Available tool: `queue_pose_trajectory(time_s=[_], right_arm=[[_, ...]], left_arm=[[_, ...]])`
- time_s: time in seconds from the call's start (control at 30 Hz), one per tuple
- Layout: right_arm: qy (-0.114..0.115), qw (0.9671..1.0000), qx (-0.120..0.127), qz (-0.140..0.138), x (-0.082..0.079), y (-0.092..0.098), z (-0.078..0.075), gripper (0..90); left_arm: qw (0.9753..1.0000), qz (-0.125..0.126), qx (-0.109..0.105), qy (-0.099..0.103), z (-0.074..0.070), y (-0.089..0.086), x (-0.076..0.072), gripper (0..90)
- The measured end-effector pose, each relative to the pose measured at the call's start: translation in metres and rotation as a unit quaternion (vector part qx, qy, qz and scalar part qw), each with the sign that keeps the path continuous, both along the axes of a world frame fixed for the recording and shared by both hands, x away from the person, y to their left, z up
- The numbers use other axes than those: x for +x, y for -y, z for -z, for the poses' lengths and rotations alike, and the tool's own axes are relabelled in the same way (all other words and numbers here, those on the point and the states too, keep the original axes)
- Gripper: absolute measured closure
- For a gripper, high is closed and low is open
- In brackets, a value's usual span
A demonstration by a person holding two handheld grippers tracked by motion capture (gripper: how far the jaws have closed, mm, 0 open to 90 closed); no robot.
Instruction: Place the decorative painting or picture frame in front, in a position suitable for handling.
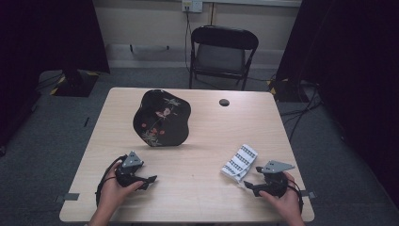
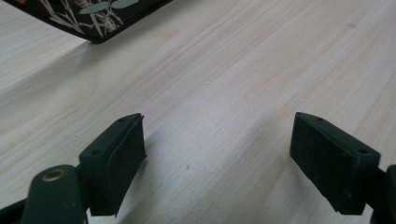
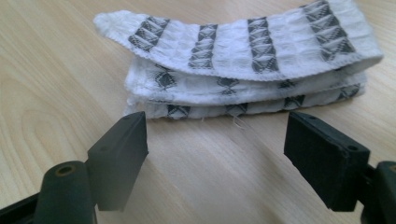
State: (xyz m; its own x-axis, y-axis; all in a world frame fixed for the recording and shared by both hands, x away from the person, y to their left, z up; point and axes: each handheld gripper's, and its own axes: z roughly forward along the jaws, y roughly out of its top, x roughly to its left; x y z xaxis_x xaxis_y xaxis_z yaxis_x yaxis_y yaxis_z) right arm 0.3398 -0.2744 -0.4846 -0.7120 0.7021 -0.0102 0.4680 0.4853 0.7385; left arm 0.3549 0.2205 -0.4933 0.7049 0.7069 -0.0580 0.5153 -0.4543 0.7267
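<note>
A folded white cloth (image 1: 240,162) with dark patterned stripes lies at the table's front right. In the right gripper view the cloth (image 3: 243,60) sits just beyond my right gripper (image 3: 215,149), whose jaws stand wide apart with nothing between them. In the high view the right gripper (image 1: 248,184) is just below the cloth. A black lacquer tray (image 1: 161,118) with flower painting rests at the table's middle left; its edge (image 2: 93,18) shows at the top of the left gripper view. My left gripper (image 2: 217,149) is open over bare wood, at the front left (image 1: 149,181).
The wooden table (image 1: 207,127) has a round cable hole (image 1: 224,102) near its far edge. A black folding chair (image 1: 222,52) stands behind the table. Cables lie on the grey floor to the right.
</note>
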Motion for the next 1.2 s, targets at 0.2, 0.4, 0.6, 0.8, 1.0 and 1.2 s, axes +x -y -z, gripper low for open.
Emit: queue_pose_trajectory(time_s=[0.2,0.4,0.6,0.8,1.0,1.2], right_arm=[[-0.002,1.0000,-0.003,-0.009,0.001,-0.005,0.000,21.6],[-0.002,0.9999,-0.004,-0.010,0.002,-0.005,0.000,21.7],[-0.004,0.9999,-0.006,-0.013,0.001,-0.005,0.001,21.7],[0.001,0.9997,-0.012,-0.023,0.001,-0.008,0.000,21.7],[0.005,0.9997,-0.008,-0.022,0.002,-0.008,-0.001,21.7],[0.005,0.9995,-0.011,-0.028,0.002,-0.009,-0.001,21.7]], left_arm=[[1.0000,-0.005,0.000,-0.006,-0.002,-0.006,0.005,18.0],[0.9996,-0.026,-0.004,-0.005,-0.005,-0.016,0.016,18.4],[0.9983,-0.056,-0.015,-0.003,-0.009,-0.029,0.031,19.8],[0.9972,-0.068,-0.031,-0.003,-0.008,-0.028,0.052,20.9],[0.9973,-0.063,-0.038,0.004,-0.013,-0.017,0.073,20.8],[0.9961,-0.068,-0.054,0.017,-0.015,-0.015,0.083,20.9]])
